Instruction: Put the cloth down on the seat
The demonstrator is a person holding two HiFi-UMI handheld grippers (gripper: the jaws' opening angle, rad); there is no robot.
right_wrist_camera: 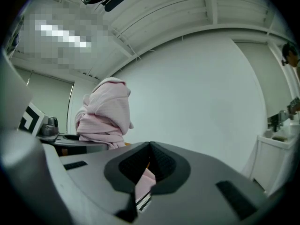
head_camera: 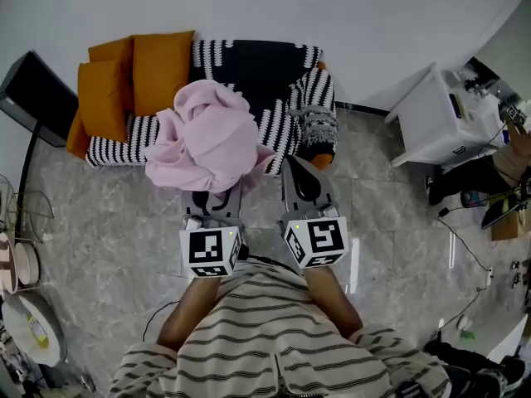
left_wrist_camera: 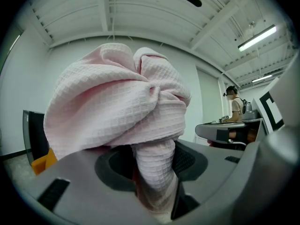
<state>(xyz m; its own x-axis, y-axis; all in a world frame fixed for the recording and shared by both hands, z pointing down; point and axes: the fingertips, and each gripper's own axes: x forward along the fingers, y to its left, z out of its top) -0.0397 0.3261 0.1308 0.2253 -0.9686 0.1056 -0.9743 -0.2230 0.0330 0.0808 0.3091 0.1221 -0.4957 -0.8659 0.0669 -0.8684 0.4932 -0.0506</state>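
A pink waffle-weave cloth (head_camera: 207,139) hangs bunched in the air in front of a black-and-white patterned sofa seat (head_camera: 278,77). My left gripper (head_camera: 214,193) is shut on a twisted fold of it; in the left gripper view the cloth (left_wrist_camera: 117,107) balloons above the gripper (left_wrist_camera: 153,165) and hides its fingertips. Just right of the cloth, my right gripper (head_camera: 300,181) is shut, and I see nothing clamped between its jaws. In the right gripper view the cloth (right_wrist_camera: 105,114) stands to the left of the gripper (right_wrist_camera: 149,149), and a sliver of pink and stripes shows through the slit.
Orange cushions (head_camera: 137,73) fill the sofa's left end. A white cabinet (head_camera: 436,118) stands at the right and a dark panel (head_camera: 37,98) at the left. Cables and gear lie on the grey floor (head_camera: 398,222) to the right. A person (left_wrist_camera: 233,108) stands by a desk.
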